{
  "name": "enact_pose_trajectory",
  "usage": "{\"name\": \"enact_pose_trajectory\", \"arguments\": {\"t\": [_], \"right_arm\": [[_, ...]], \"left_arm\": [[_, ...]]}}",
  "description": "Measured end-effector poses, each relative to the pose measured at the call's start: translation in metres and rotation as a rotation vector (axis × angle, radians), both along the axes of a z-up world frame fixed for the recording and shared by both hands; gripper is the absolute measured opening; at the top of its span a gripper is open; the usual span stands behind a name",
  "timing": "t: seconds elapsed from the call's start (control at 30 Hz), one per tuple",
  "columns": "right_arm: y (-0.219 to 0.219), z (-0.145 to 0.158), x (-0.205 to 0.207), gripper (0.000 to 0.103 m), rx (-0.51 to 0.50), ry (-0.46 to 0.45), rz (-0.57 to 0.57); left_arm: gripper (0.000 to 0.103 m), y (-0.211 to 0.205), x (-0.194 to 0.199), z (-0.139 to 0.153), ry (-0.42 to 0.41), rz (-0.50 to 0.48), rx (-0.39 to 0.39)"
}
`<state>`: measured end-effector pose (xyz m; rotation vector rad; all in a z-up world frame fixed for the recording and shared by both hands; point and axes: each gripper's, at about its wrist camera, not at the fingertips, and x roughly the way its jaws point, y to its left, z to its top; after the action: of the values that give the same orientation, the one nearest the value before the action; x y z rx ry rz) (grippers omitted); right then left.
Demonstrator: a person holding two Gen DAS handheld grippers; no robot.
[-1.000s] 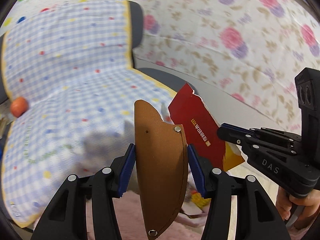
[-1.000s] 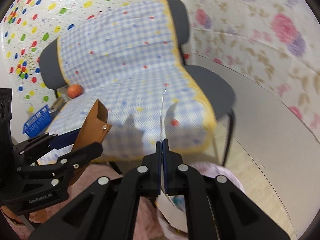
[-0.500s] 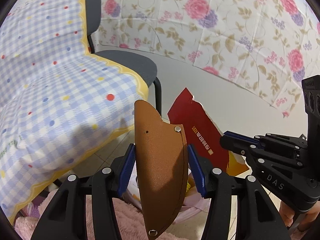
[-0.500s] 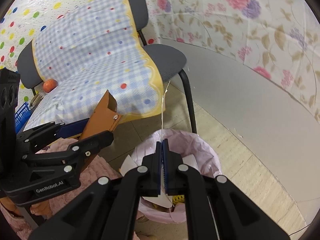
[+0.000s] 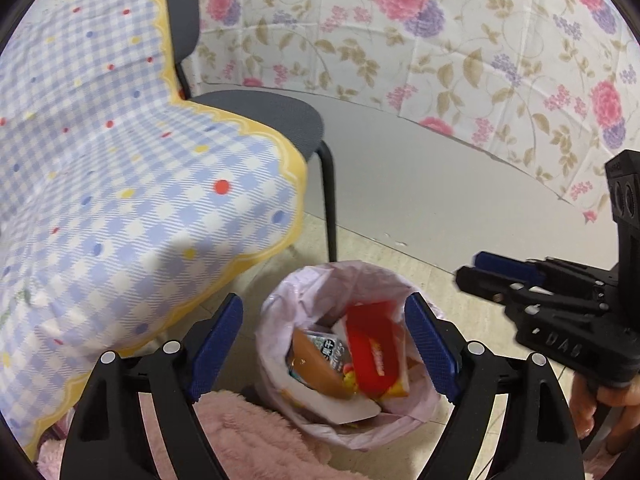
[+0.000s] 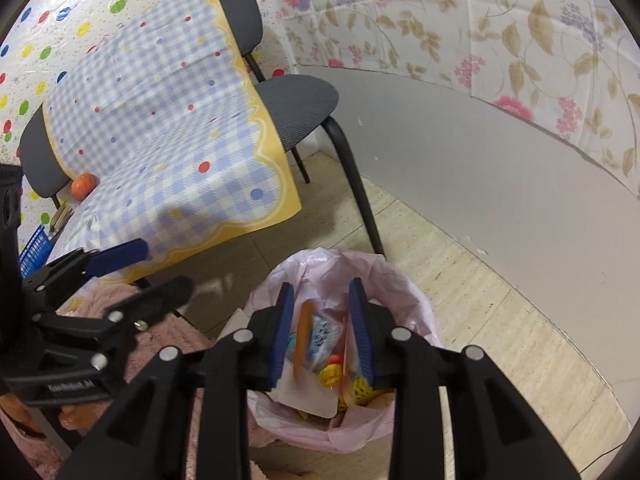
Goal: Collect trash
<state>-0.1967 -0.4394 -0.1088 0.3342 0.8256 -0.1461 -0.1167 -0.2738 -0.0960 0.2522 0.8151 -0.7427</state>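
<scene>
One trash bin lined with a pink bag stands on the tiled floor, below both grippers. In it lie one brown leather piece, one red card, one white sheet, one blue-and-white wrapper and some yellow scraps. The left gripper hangs over the bin with fingers spread wide and nothing between them. The right gripper also has its fingers parted and empty, over the bin mouth. Two dark chairs carry one blue checked cloth with a yellow border. One orange ball rests on the cloth; one blue basket sits at the left. Floral and dotted coverings line the walls.
</scene>
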Motion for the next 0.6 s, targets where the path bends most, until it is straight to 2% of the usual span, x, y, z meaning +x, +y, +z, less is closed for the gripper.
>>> {"name": "enact_pose_trajectory", "arguments": {"t": [0.13,0.17,0.27,0.33,0.6], "right_arm": [[0.003,0.016,-0.004,0.065,-0.01,0.01,0.012],[0.004,0.021,-0.005,0.069,-0.019,0.005,0.015],[0.012,0.039,-0.01,0.092,-0.04,-0.03,0.018],[0.017,0.052,-0.013,0.097,-0.055,-0.058,0.01],[0.044,0.101,-0.007,0.097,-0.065,-0.141,0.074]], "left_arm": [[0.089,0.017,-0.002,0.012,-0.018,0.059,-0.003],[0.09,0.022,-0.003,0.016,-0.023,0.074,0.0],[0.091,0.034,-0.006,0.027,-0.037,0.104,0.001],[0.091,0.044,-0.007,0.036,-0.04,0.131,0.005],[0.092,0.101,-0.013,0.07,-0.075,0.277,0.02]]}}
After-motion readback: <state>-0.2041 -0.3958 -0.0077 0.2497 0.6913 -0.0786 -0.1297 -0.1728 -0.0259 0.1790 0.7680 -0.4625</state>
